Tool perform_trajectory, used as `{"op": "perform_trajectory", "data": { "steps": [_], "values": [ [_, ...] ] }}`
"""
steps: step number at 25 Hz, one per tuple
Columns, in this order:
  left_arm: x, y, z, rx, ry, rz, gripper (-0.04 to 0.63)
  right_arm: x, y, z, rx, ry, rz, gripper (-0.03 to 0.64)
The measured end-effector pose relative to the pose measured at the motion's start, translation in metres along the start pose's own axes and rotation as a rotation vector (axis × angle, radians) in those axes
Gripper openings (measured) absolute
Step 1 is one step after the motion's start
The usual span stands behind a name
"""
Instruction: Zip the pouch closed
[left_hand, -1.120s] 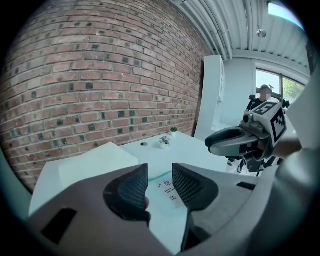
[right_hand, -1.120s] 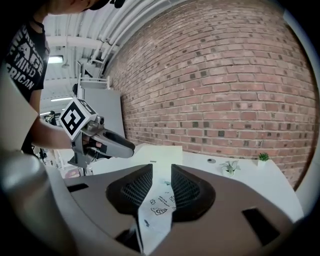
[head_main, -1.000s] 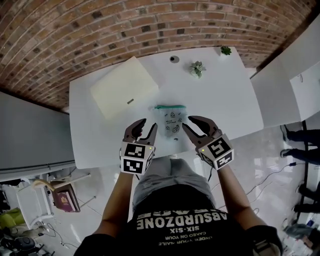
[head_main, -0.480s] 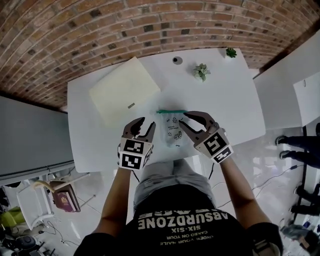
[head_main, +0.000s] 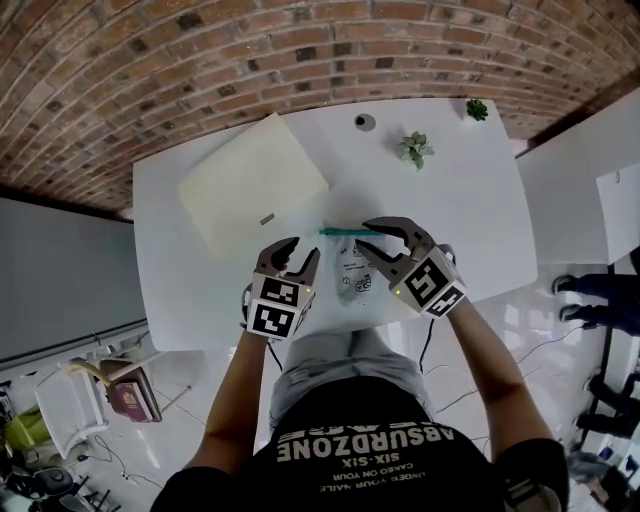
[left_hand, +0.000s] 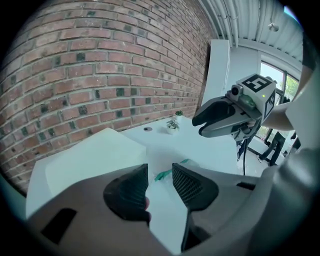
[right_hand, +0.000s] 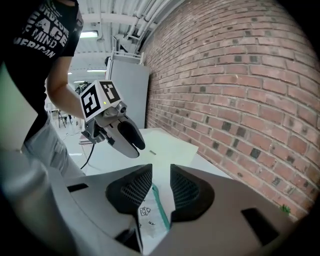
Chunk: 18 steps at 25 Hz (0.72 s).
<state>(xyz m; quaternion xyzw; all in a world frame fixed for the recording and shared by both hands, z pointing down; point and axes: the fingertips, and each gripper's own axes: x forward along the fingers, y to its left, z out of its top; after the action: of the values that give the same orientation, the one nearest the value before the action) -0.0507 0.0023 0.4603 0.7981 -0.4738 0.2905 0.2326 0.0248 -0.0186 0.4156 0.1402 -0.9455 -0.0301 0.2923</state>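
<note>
Both tools narrow and empty at the pouch on the white counter

Your pouch (head_main: 352, 272) lies flat on the counter (head_main: 470, 200) near its front edge. It is clear with small printed drawings, and its teal zip strip (head_main: 345, 231) runs along the far side. Your left tool (head_main: 298, 258) sits just to the left of the pouch. Its jaws stand a narrow gap apart with nothing between them, and the zip's end shows beyond that gap. Your right tool (head_main: 366, 236) is over the right end of the zip strip. Its jaws are also narrowly apart and grip nothing, and whether it touches the pouch cannot be told. A flat cream box (head_main: 255, 185) lies at the counter's far left. Two small potted plants (head_main: 414, 149) stand near the brick wall (head_main: 200, 60).
</note>
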Motion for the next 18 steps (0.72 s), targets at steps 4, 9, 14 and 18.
{"op": "perform_trajectory", "data": {
  "steps": [4, 9, 14, 18],
  "values": [
    [0.011, 0.005, -0.006, 0.004, 0.036, -0.007, 0.133, 0.015, -0.001, 0.001, -0.018, -0.010, 0.057, 0.107],
    [0.024, 0.010, -0.012, 0.008, 0.062, -0.018, 0.133, 0.029, -0.006, -0.007, -0.044, 0.031, 0.096, 0.109],
    [0.043, 0.013, -0.022, 0.017, 0.086, -0.038, 0.133, 0.046, -0.009, -0.011, -0.113, 0.041, 0.137, 0.109],
    [0.054, 0.013, -0.031, 0.011, 0.105, -0.057, 0.133, 0.060, -0.009, -0.021, -0.161, 0.067, 0.162, 0.109]
  ]
}}
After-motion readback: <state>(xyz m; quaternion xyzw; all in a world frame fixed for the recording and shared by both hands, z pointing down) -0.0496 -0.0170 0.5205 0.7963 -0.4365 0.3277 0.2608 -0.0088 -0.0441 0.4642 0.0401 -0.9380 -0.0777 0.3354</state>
